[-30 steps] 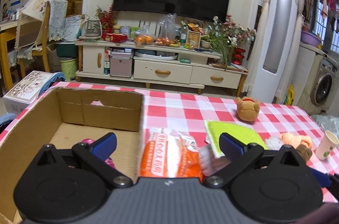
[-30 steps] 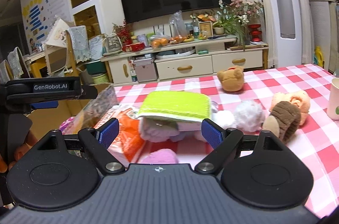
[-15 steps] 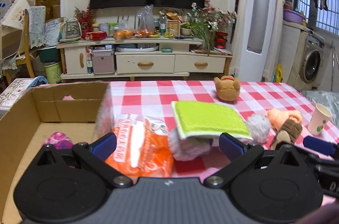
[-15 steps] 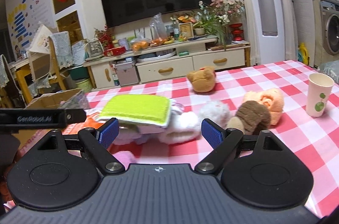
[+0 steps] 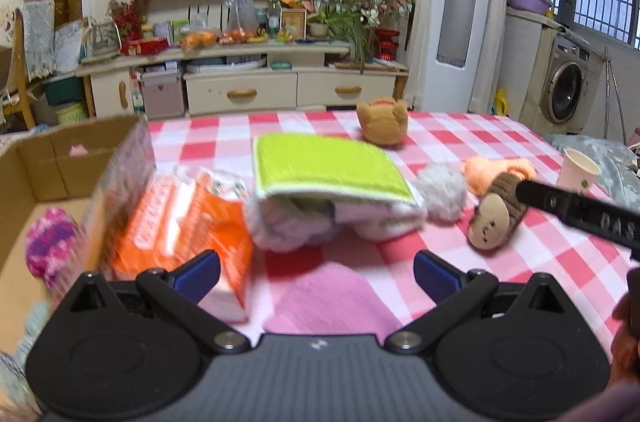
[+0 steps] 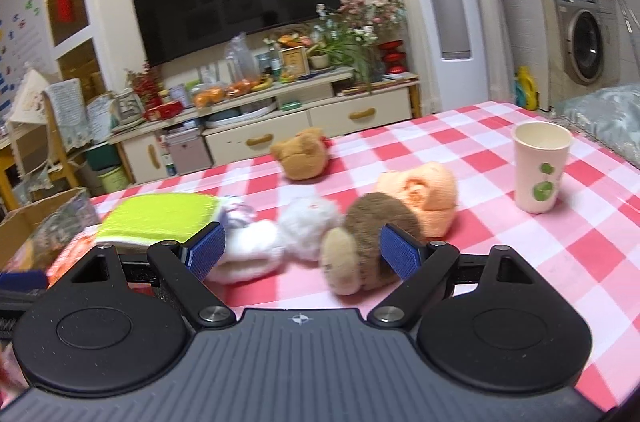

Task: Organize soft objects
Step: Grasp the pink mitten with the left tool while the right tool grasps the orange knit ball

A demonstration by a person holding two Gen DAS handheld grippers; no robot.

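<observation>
Soft toys lie on the red-checked table. My left gripper (image 5: 316, 274) is open and empty above a pink soft item (image 5: 332, 298). Ahead lie a green-topped pad (image 5: 328, 164) on white plush (image 5: 320, 222), an orange packet (image 5: 188, 218) and a cardboard box (image 5: 52, 162) holding a pink-purple knit toy (image 5: 50, 242). My right gripper (image 6: 302, 256) is open and empty, with a brown plush monkey (image 6: 372, 242) between its fingers. An orange plush (image 6: 420, 194), a white fluffy plush (image 6: 304, 222) and a tan bear (image 6: 302, 158) lie beyond.
A paper cup (image 6: 540, 166) stands at the right of the table. The right gripper's finger (image 5: 576, 214) reaches in over the monkey (image 5: 496, 218) in the left wrist view. A TV cabinet (image 6: 280, 126) and a washing machine (image 6: 584, 38) are past the table.
Both grippers have swung to the right along the table. The left one moved from over the box to over the pink item; the right one closed in on the brown monkey.
</observation>
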